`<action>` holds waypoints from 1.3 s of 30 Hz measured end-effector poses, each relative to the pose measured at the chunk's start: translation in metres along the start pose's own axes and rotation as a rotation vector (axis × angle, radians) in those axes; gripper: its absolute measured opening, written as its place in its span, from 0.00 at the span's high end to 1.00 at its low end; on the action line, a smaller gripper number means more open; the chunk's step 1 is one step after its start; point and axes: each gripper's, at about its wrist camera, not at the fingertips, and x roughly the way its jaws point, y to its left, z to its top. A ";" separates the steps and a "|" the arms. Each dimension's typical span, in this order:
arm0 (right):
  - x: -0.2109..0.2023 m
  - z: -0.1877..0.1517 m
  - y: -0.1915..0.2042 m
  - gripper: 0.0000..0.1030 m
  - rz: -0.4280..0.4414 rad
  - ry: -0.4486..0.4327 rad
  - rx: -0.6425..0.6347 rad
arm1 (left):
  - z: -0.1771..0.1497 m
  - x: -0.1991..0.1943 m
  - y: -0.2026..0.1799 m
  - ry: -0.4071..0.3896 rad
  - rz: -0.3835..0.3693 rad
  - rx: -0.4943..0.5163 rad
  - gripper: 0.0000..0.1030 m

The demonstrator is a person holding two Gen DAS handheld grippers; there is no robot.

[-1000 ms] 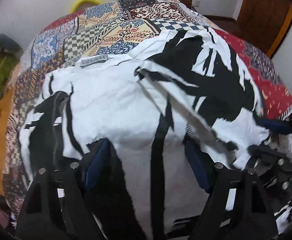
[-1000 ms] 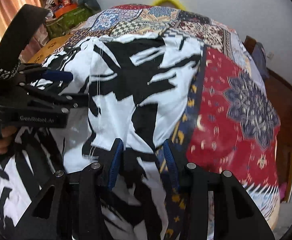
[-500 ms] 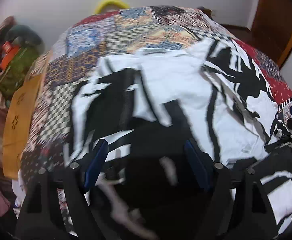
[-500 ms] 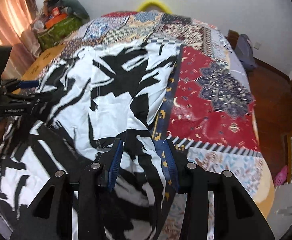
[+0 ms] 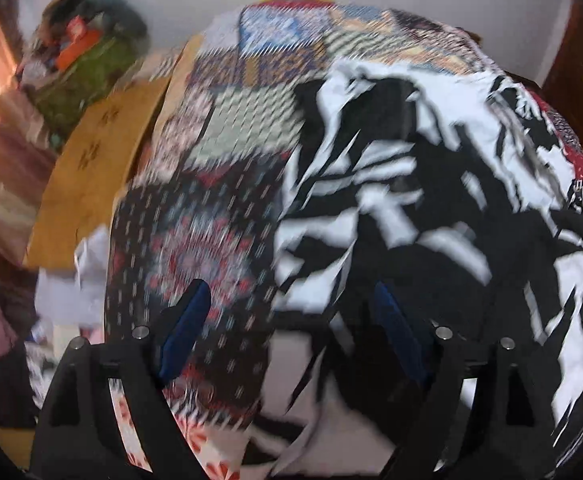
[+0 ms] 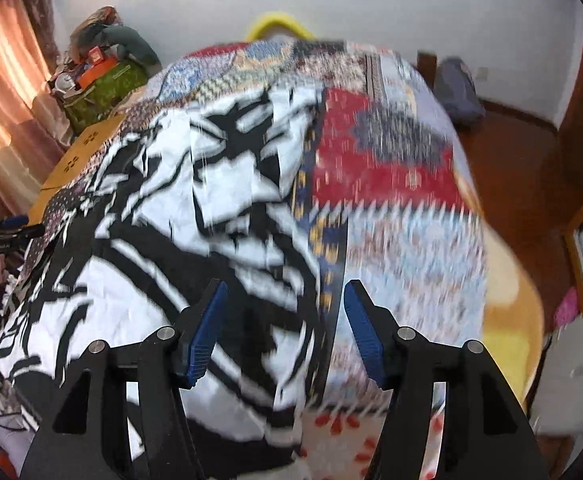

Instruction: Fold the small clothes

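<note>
A black-and-white patterned garment (image 6: 195,216) lies spread on the multicoloured patchwork bedspread (image 6: 387,168). The right gripper (image 6: 283,324) hovers over the garment's right edge with its jaws spread and nothing between them. Only the left wrist view shows the left gripper (image 5: 291,320) also spread and empty, above the garment's left edge (image 5: 411,184); both views are blurred.

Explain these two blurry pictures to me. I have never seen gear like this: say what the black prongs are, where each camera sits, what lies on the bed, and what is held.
No robot here: a person holds a two-finger clamp in each hand, with a camera on each looking along its fingers. One picture is from the left gripper, the other from the right gripper. On the patchwork bedspread lies a black-and-white garment. Both grippers are open, and neither visibly pinches the cloth. The pictures are motion-blurred.
</note>
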 end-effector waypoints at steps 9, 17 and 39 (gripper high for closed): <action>0.021 -0.042 0.002 0.45 0.008 0.114 0.024 | -0.056 0.014 0.024 0.098 -0.159 -0.133 0.32; 0.023 -0.042 0.011 0.91 0.075 0.118 0.030 | -0.055 0.003 0.019 0.076 -0.158 -0.121 0.95; -0.015 0.007 0.006 0.45 -0.047 -0.026 -0.018 | -0.012 -0.021 0.047 -0.015 -0.092 -0.129 0.40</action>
